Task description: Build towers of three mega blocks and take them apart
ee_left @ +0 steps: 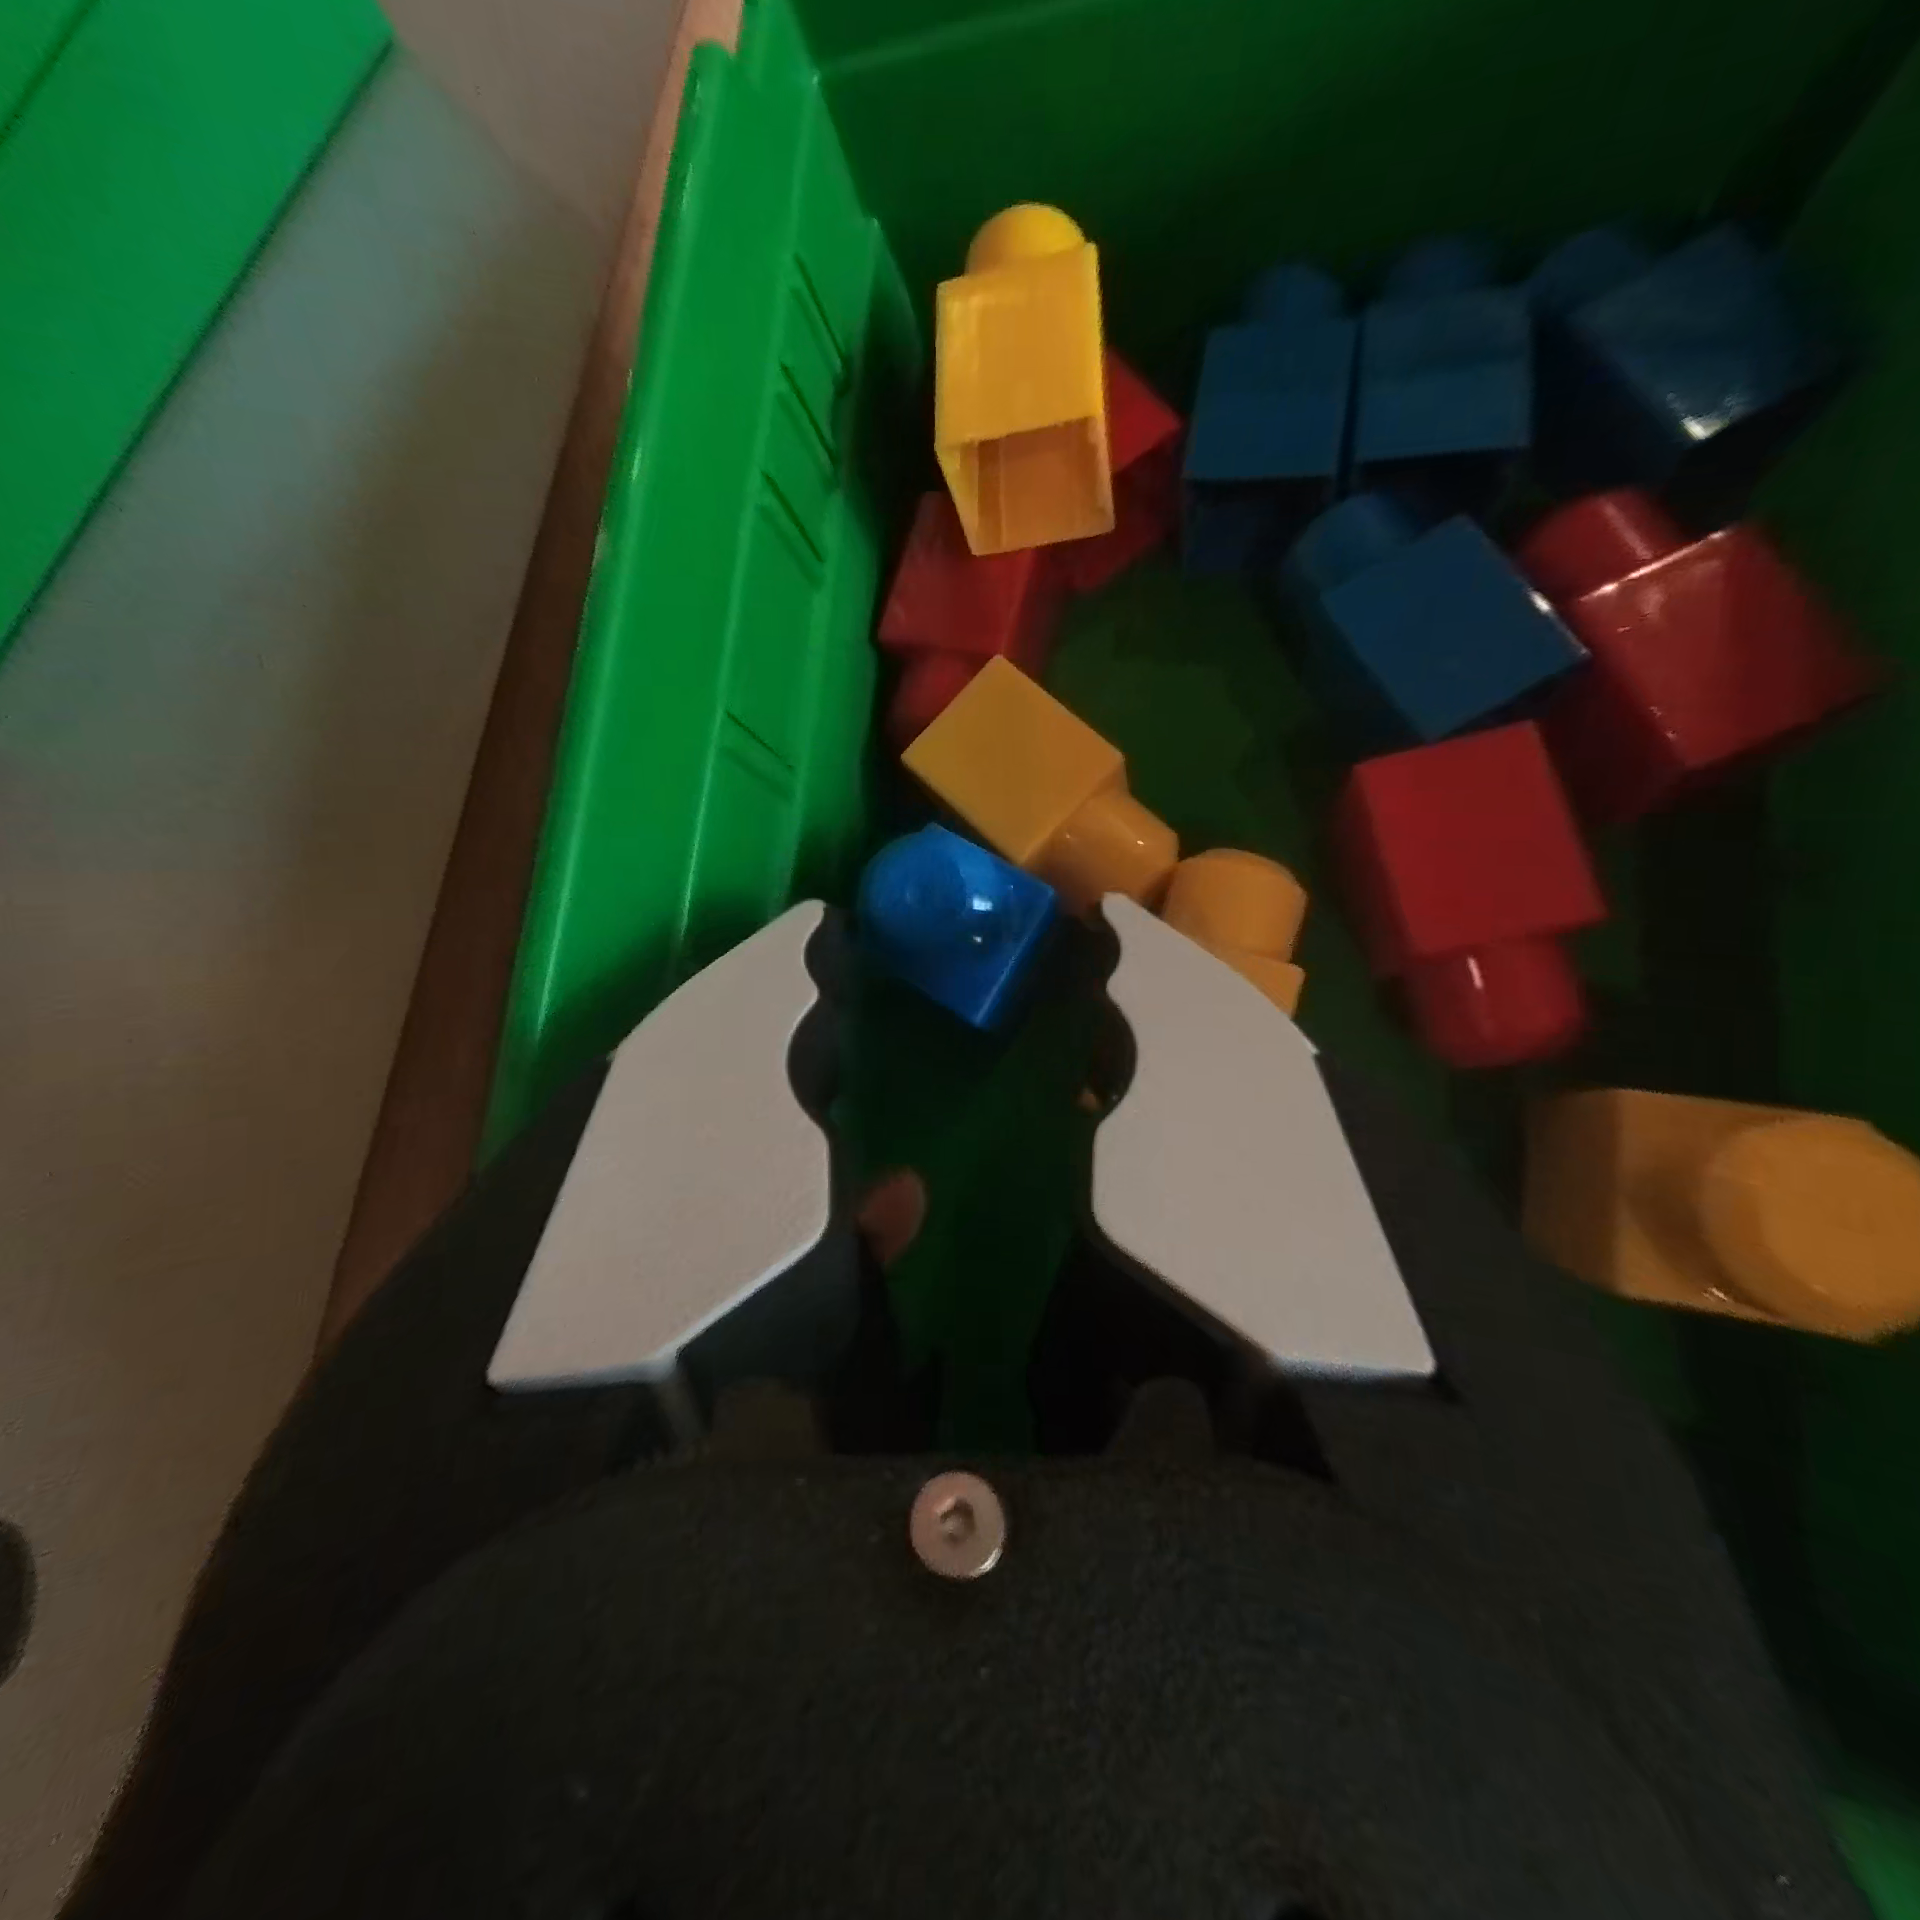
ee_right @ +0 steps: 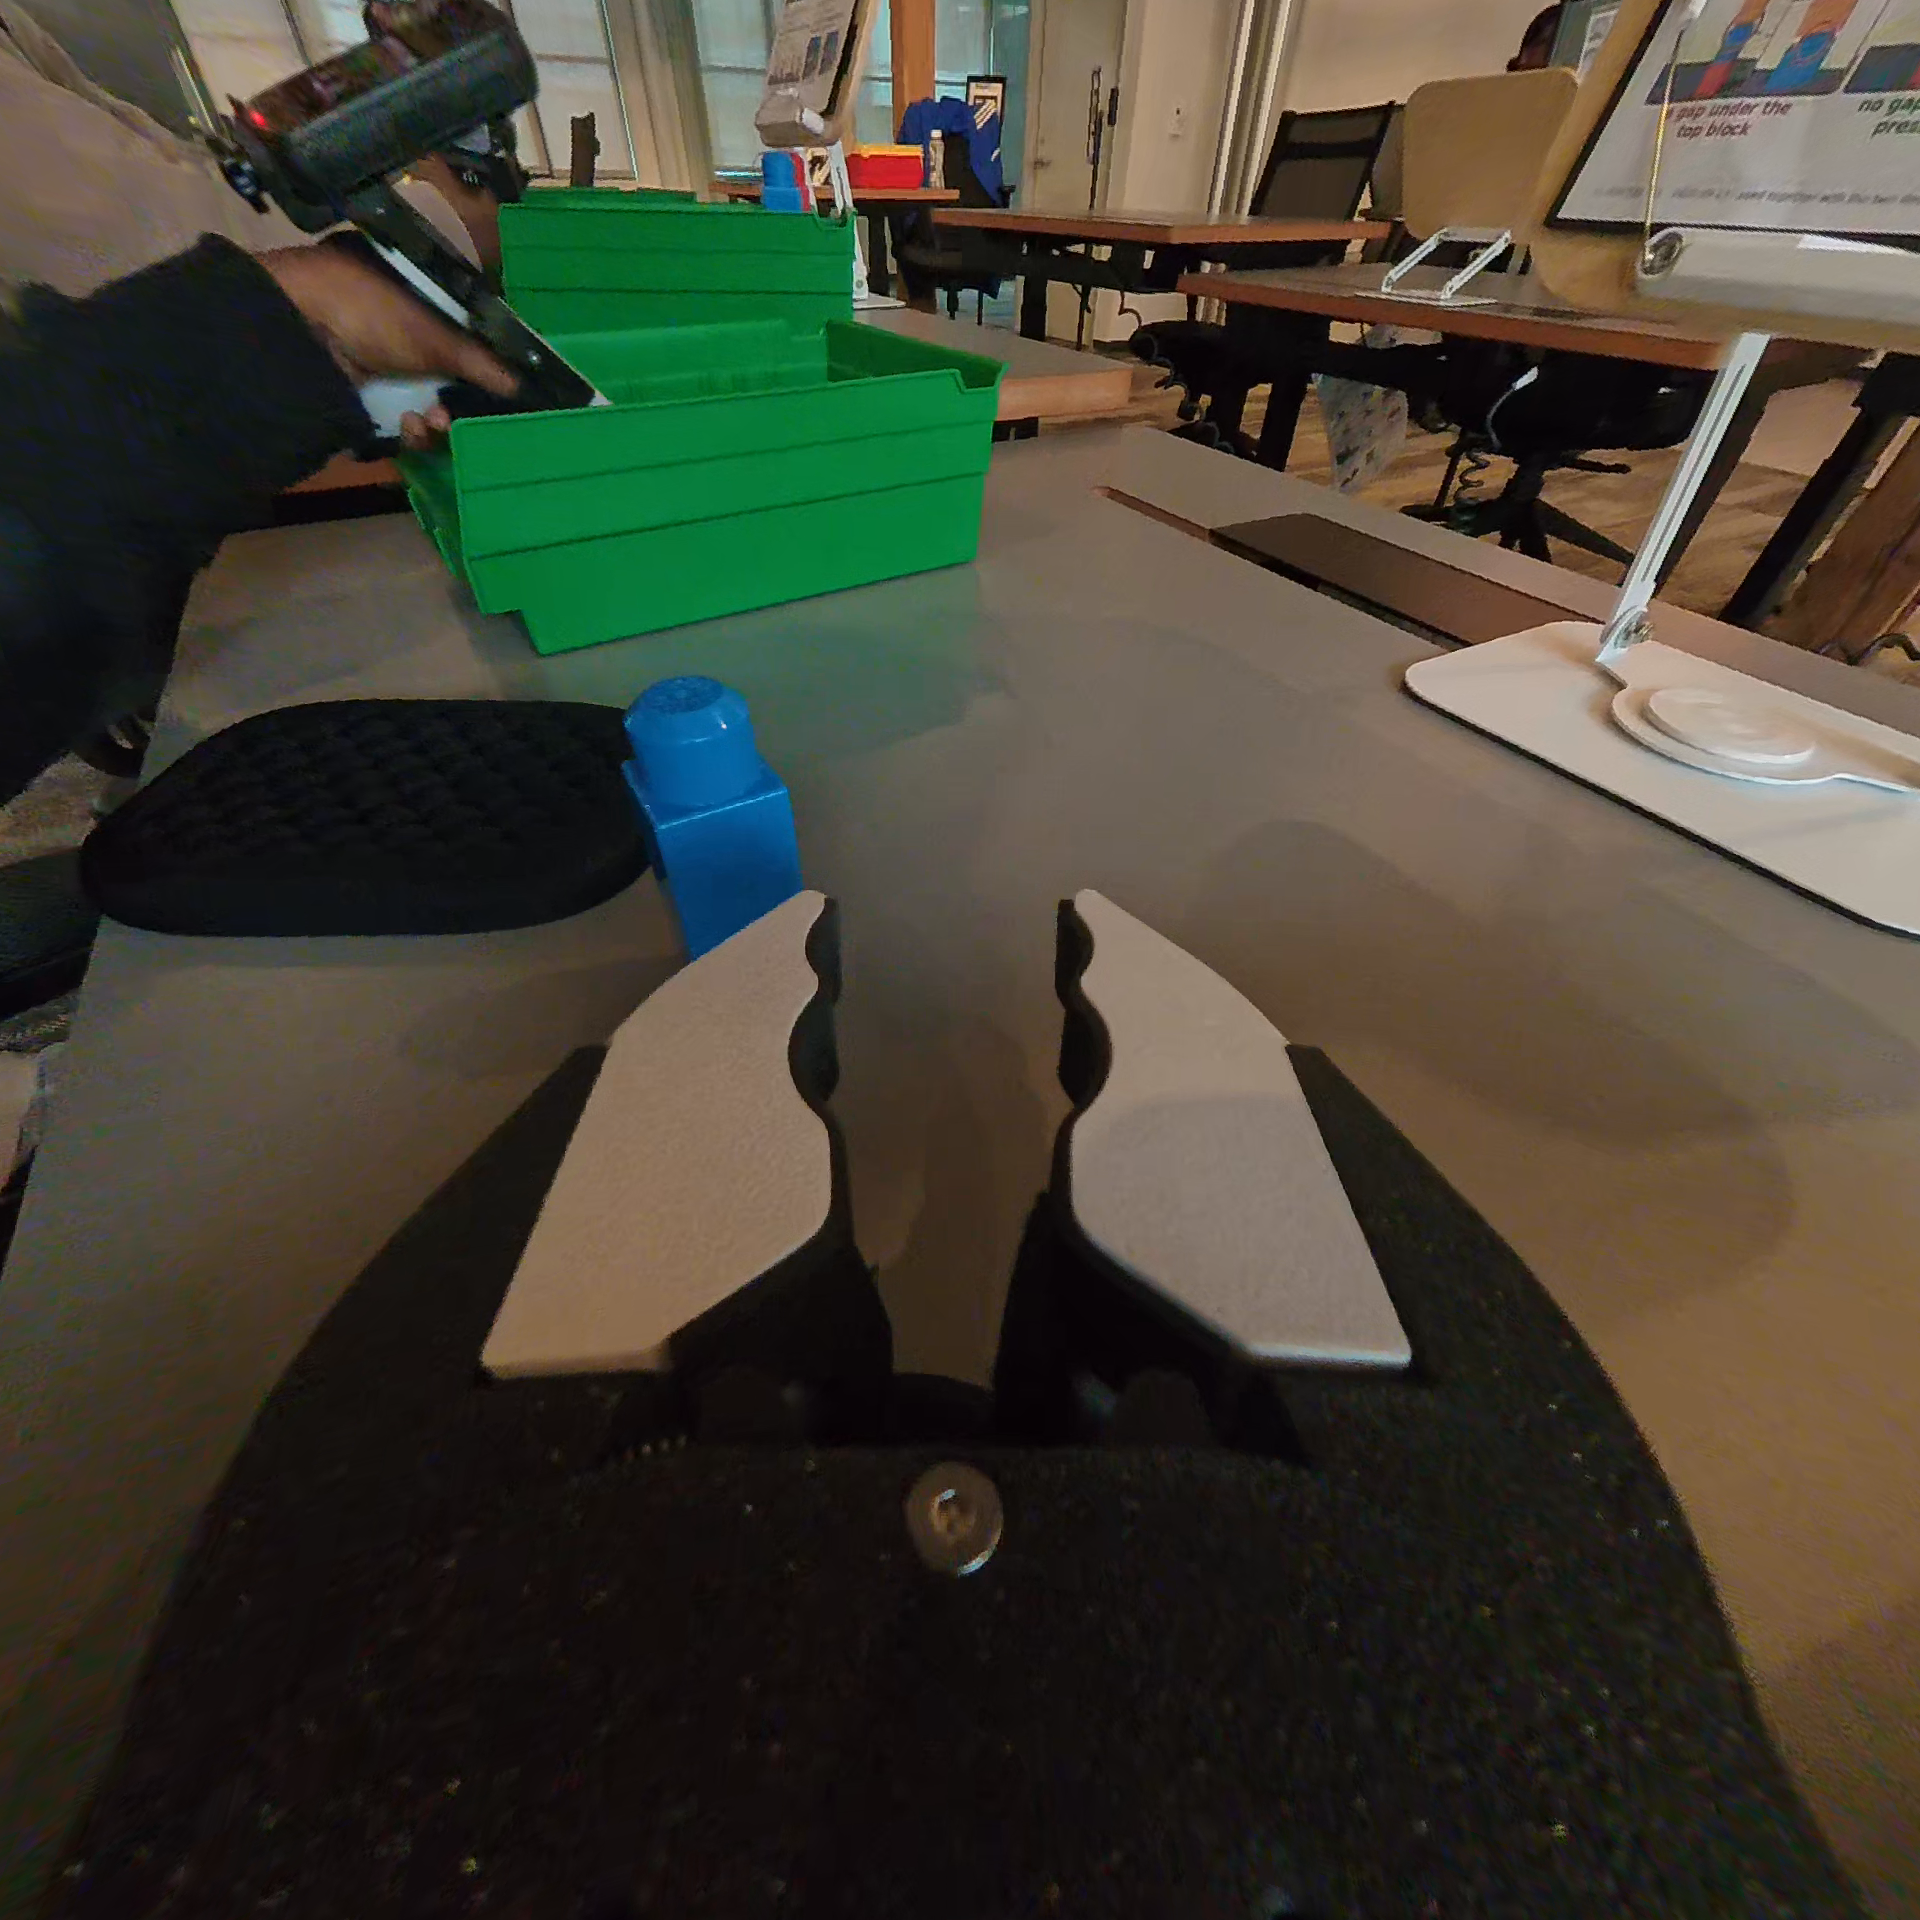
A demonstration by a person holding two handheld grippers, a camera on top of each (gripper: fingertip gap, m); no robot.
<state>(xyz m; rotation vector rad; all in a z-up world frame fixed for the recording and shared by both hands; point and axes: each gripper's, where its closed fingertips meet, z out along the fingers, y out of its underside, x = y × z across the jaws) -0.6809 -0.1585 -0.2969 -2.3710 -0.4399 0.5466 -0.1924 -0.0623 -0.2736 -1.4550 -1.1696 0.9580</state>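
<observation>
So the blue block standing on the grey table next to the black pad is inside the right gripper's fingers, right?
Not quite. In the right wrist view the blue block stands on the grey table beside the black pad, but outside the right gripper, just left of its left finger. The jaws are open with nothing between them.

- Tabletop [ee_right: 1143, 748]: grey, smooth surface.
- Green bin [ee_right: 727, 520]: rests on tabletop, upper left of frame.
- Blue block [ee_right: 717, 821]: upright, left of centre, just beside black mesh pad [ee_right: 364, 810].
- White stand base [ee_right: 1662, 748]: right edge.
</observation>
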